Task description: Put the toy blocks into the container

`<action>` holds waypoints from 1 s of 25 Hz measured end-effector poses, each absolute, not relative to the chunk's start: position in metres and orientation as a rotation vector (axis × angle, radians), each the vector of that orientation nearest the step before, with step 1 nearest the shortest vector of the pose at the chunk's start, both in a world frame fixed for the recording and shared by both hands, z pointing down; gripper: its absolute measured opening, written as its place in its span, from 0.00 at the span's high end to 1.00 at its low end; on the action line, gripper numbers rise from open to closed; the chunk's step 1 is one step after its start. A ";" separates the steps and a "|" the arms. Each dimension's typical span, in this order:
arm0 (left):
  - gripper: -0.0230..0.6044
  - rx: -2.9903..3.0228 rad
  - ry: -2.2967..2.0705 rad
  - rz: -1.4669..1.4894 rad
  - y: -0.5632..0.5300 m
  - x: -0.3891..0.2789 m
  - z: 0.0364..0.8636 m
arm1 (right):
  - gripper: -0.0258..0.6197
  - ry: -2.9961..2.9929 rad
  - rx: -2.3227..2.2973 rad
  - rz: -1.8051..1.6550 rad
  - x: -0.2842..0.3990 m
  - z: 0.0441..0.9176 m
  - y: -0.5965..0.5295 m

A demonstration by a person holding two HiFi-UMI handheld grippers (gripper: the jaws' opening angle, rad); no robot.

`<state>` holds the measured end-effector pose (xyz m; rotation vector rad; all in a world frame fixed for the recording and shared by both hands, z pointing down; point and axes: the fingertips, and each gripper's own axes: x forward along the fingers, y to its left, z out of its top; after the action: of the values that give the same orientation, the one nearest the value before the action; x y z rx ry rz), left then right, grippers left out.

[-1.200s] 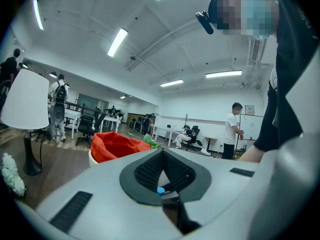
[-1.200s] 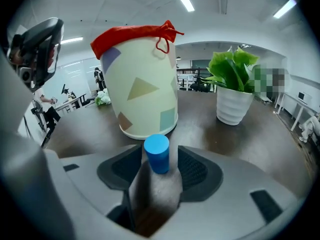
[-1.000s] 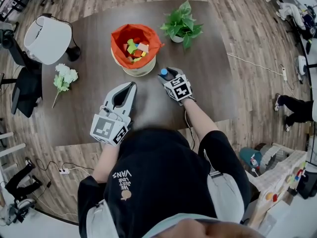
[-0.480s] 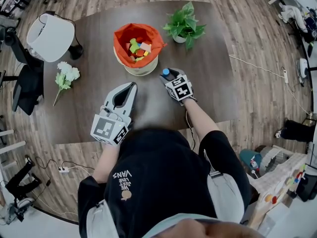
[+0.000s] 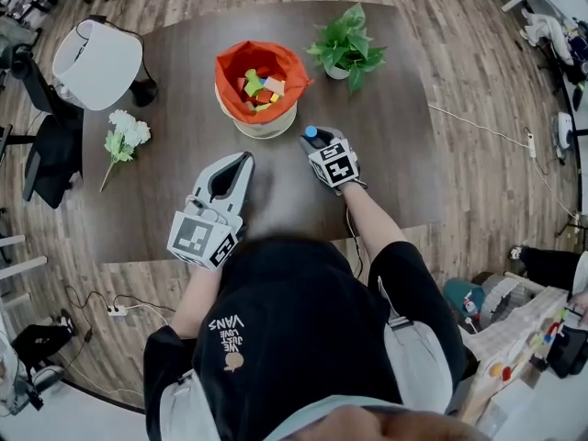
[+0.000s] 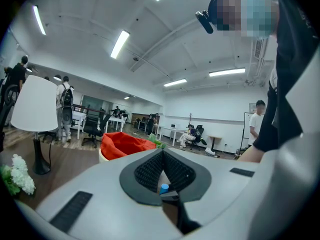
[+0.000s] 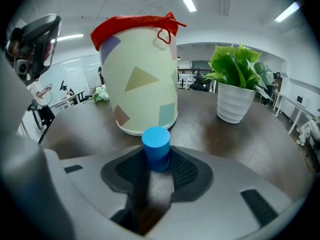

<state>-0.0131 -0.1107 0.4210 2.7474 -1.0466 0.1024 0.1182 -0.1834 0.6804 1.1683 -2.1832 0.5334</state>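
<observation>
Grab step here: my right gripper has just been closing its fingers, and they're now pinching the blue cylinder block from both sides. The block stands upright on the tabletop, right between the fingertips and not lifted yet as far as I can tell. The container, a cream bucket with a red cloth liner, sits just beyond those fingertips and a touch to their left, with a pile of toy blocks already inside. A potted plant is further out, off to the right of the fingers. My left gripper rests low on the tabletop, nearer to me and left of the right one, fingers pressed together with nothing in them. The way I see it, the next move is to make sure the pinch is solid, lift the cylinder straight up high enough to clear the liner's rim, carry it forward over the opening and let go. The round sides could slip, so I'd keep the squeeze on until it's above the pile.
</observation>
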 end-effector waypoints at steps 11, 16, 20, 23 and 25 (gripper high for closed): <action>0.95 2.753 -1.037 0.077 -0.111 -0.014 0.418 | 0.73 -2.217 1.196 0.478 0.117 0.651 -0.183; 0.95 2.759 -1.022 0.063 -0.111 -0.012 0.418 | 0.73 -2.273 1.238 0.448 0.115 0.610 -0.183; 0.95 2.766 -1.003 0.054 -0.110 -0.009 0.417 | 0.73 -2.317 1.253 0.390 0.111 0.577 -0.183; 0.95 2.772 -0.991 0.046 -0.109 -0.008 0.415 | 0.73 -2.339 1.261 0.349 0.109 0.556 -0.182; 0.95 2.773 -0.987 0.043 -0.109 -0.007 0.414 | 0.73 -2.362 1.265 0.328 0.108 0.541 -0.180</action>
<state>-0.0075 -0.1089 0.4137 2.7731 -0.9872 0.0433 0.1077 -0.1800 0.5410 1.2653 -2.3616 0.3284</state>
